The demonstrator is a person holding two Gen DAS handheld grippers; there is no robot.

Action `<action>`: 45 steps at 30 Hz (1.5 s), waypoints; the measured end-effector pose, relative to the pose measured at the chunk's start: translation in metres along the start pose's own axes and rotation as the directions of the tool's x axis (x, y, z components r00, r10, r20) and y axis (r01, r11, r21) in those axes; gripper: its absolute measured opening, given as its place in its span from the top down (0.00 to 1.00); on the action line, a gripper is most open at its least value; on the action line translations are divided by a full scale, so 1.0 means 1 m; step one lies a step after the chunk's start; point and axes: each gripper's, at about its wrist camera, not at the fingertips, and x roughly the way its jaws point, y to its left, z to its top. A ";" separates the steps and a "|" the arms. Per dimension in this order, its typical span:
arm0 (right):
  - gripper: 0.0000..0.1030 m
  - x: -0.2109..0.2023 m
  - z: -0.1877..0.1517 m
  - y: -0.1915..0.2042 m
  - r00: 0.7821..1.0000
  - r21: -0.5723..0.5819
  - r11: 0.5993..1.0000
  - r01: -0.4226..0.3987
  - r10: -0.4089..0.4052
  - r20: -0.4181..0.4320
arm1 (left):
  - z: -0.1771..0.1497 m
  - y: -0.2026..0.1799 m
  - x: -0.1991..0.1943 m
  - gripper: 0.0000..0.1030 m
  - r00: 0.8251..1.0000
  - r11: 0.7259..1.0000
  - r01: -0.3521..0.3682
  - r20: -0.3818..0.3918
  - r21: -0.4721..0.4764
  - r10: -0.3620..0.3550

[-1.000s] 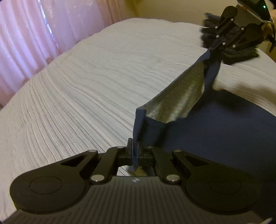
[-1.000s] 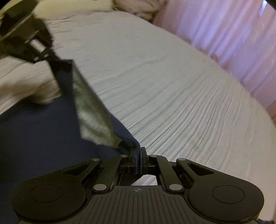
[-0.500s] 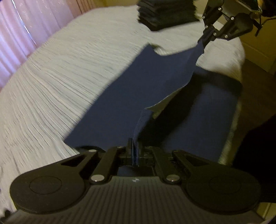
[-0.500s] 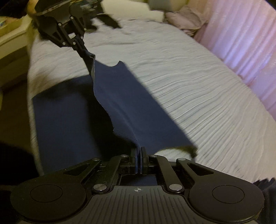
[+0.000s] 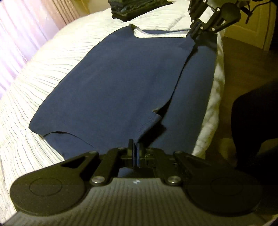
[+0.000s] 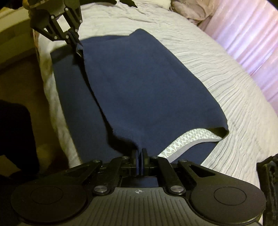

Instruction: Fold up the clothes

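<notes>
**A bedroom in a home**

A wide bed [image 5: 52, 73] fills most of both views, covered by a white spread [image 6: 217, 73] with fine ribbed lines. Pink curtains [image 6: 252, 34] hang in long folds along its far side, light coming through them. At the far end of the bed lie pale pillows [image 6: 189, 8], crumpled against the curtains. A stack of dark folded clothes [image 5: 137, 7] sits near the far edge of the bed. Beyond the near edge is a brown wooden floor [image 5: 243, 57], and a cream wall or door [image 5: 250, 22] closes the corner.
</notes>
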 end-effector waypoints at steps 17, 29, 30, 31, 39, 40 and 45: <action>0.98 -0.016 -0.053 0.060 0.950 -0.070 0.972 0.223 -0.200 0.239 | -0.010 -0.061 -0.024 1.00 0.956 0.959 -0.283 0.092 0.036 0.279; 0.98 -0.029 -0.082 0.106 0.939 -0.149 0.951 0.271 -0.226 0.260 | -0.016 -0.114 -0.020 1.00 0.919 0.908 -0.383 -0.028 0.172 0.393; 0.98 -0.026 -0.083 0.108 0.938 -0.155 0.947 0.280 -0.235 0.256 | -0.017 -0.116 -0.014 1.00 0.918 0.906 -0.383 -0.039 0.178 0.395; 0.98 -0.022 -0.084 0.110 0.937 -0.162 0.944 0.288 -0.243 0.251 | -0.018 -0.118 -0.008 1.00 0.917 0.906 -0.381 -0.047 0.184 0.396; 0.98 -0.016 -0.085 0.113 0.933 -0.135 0.943 0.305 -0.268 0.241 | -0.022 -0.126 0.004 1.00 0.912 0.904 -0.391 -0.062 0.172 0.406; 0.98 -0.016 -0.085 0.114 0.932 -0.129 0.943 0.307 -0.271 0.239 | -0.023 -0.126 0.003 1.00 0.912 0.905 -0.392 -0.064 0.165 0.406; 0.97 -0.017 -0.090 0.120 0.922 -0.145 0.929 0.339 -0.298 0.247 | -0.028 -0.134 -0.009 0.93 0.908 0.910 -0.391 -0.102 0.139 0.406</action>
